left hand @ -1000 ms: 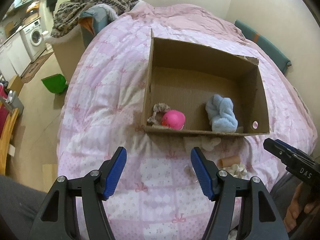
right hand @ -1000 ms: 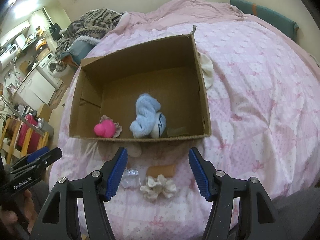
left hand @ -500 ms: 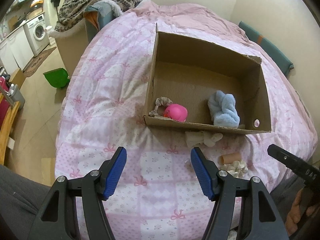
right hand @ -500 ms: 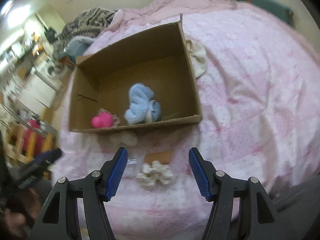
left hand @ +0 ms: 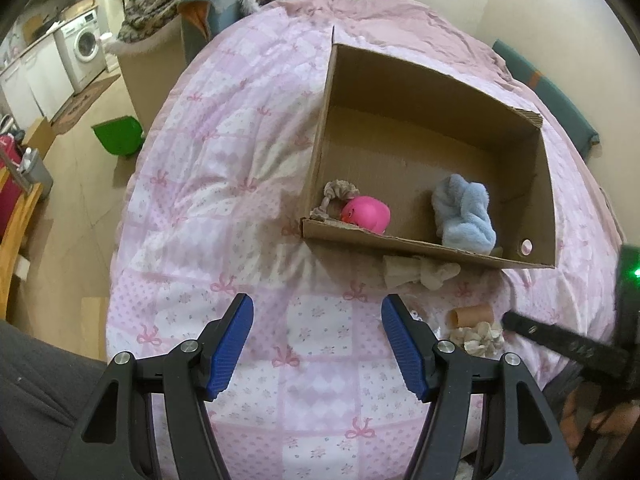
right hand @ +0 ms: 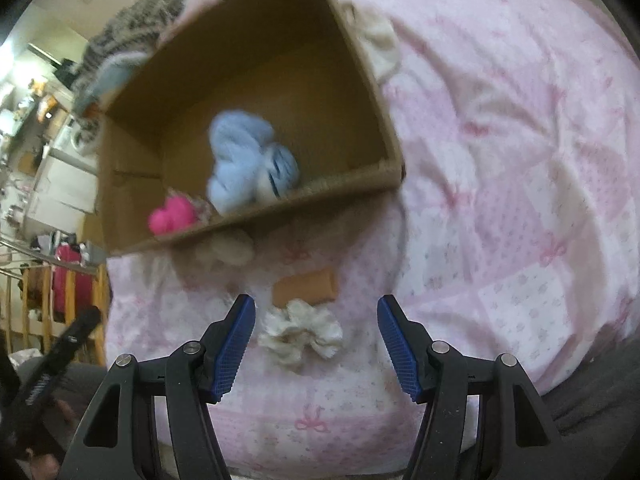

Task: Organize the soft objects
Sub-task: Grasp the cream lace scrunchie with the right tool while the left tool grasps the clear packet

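- Now my right gripper [right hand: 316, 344] has dropped toward the bed since a second ago, and the cream scrunchie [right hand: 301, 335] that lay small and ahead of it sits large between the blue pads, closer to the left one. The pads do not touch it; the jaws stand apart and empty.
- Its wrist has also rolled: the cardboard box [right hand: 256, 216] now leans across that view, and the picture is smeared with motion.
- To my mind this is the approach to a pick, with the scrunchie the next soft thing bound for the box. The closing is not yet done.
- My left gripper [left hand: 316, 344] has barely shifted. It hangs released over the pink quilt [left hand: 208, 208] with nothing between its fingers.
- Already inside the box are the pink toy [left hand: 366, 214], a beige knotted piece [left hand: 338, 192] beside it, and the light blue plush [left hand: 464, 216].
- Left outside, just below the box's near wall, is a beige cloth [left hand: 416, 272]; further toward me lies a tan tube [left hand: 472, 315], touching or nearly touching the scrunchie.
- Only the left view shows the right tool arriving from the side, its black tip just beside the scrunchie, and the hole in the box's near wall.
- Only the right view shows a pale cloth [right hand: 376, 44] behind the box's far corner, which the left view hides.
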